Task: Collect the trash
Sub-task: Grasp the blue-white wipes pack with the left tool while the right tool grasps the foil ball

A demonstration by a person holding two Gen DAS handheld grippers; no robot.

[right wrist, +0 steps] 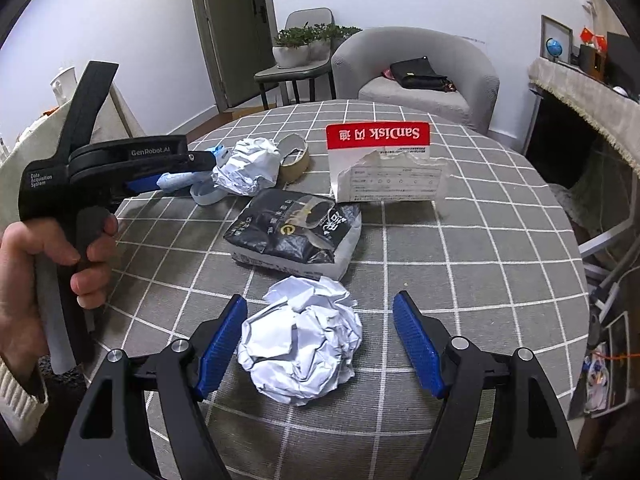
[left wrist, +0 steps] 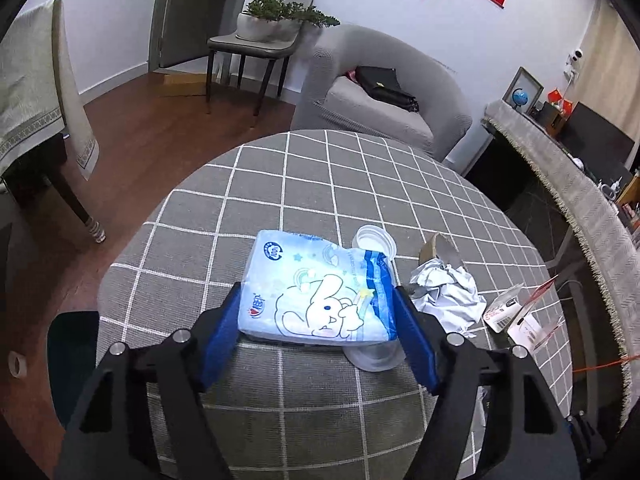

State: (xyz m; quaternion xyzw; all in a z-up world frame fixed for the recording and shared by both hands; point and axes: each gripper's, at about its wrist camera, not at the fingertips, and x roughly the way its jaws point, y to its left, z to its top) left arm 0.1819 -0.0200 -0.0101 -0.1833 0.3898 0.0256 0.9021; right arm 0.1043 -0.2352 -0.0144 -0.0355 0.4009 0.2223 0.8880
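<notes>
Left wrist view: round tabletop point(left wrist: 304, 184) under a grey checked cloth. Largest item on it is a blue tissue pack point(left wrist: 316, 288) with a cartoon rabbit, lying flat between the fingers of the left gripper point(left wrist: 318, 312). Both blue fingers sit against the pack's near corners; clamped or merely touching, cannot tell. A clear plastic cup point(left wrist: 374, 240) lies just behind the pack, with crumpled white paper point(left wrist: 448, 292) and a cardboard tape core point(left wrist: 438, 250) to its right.

Right wrist view: same tabletop point(right wrist: 480, 240). Torn SanDisk card package point(right wrist: 384, 164) stands at the far side; black-and-white plastic bag point(right wrist: 296, 236) lies in the middle. A crumpled paper ball point(right wrist: 300, 344) sits between the fingers of the right gripper point(right wrist: 320, 336), fingers apart, clear gap on the right side. A hand point(right wrist: 44, 280) holds the left gripper's handle at left.
</notes>
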